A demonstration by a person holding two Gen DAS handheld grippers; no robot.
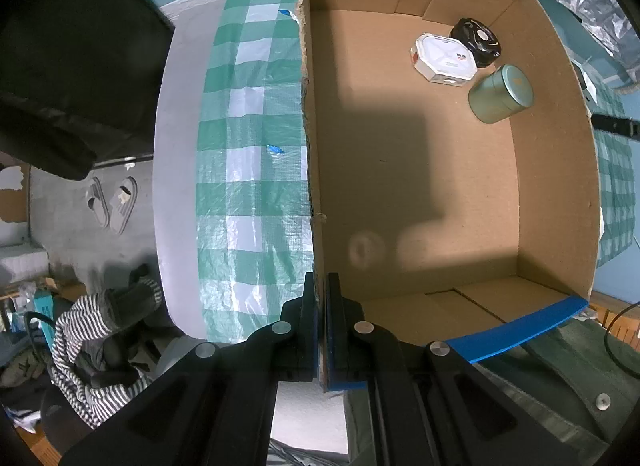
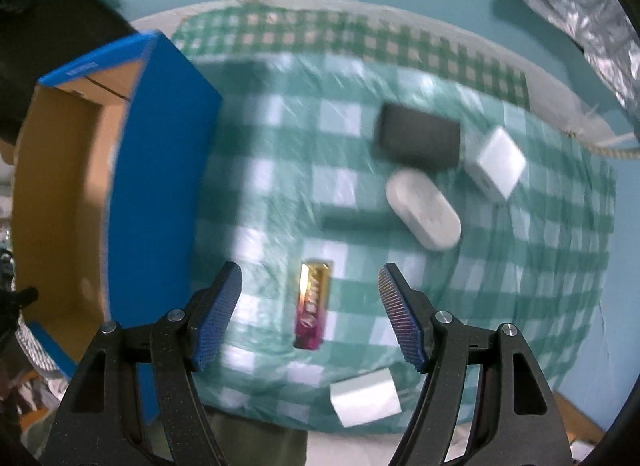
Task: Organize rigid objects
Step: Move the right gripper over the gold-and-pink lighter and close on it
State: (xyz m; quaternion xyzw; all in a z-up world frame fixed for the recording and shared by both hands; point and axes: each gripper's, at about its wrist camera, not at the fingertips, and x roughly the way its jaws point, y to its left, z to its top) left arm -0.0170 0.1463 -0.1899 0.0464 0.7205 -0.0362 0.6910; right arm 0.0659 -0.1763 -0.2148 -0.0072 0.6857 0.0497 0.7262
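The task looks under way but far from finished. Inside the cardboard box point(image 1: 440, 185), 3 items already sit grouped at its far right corner: a black round tin point(image 1: 478, 41), a white octagonal container point(image 1: 442, 58) touching it, and a teal cylindrical tin point(image 1: 500, 93) lying tilted just beside the right wall. The rest of the box floor is bare brown corrugated board, with blue tape along the rims.

The left gripper point(image 1: 320, 294) is closed on the box's left wall near its near corner, 1 finger outside and 1 inside, apparently steadying it.

On the green-and-white checked plastic cloth point(image 2: 520, 266), which looks thin, glossy and wrinkled, at least 5 items remain. A slim magenta-and-gold bar point(image 2: 312, 306), shiny like foil or metal, lies between the spread fingers of the right gripper point(image 2: 310, 312), which is wide open and holds nothing. A pale blocky piece point(image 2: 366, 396) sits at the near edge of the cloth. Toward the far right lie a white rounded oblong case point(image 2: 424, 207), a white cube-like block point(image 2: 496, 161) and a dark rectangular box point(image 2: 418, 139), close together; blur hides their surface detail.

The bar seems the likely next pick; its low, slick profile may make gripping tricky.
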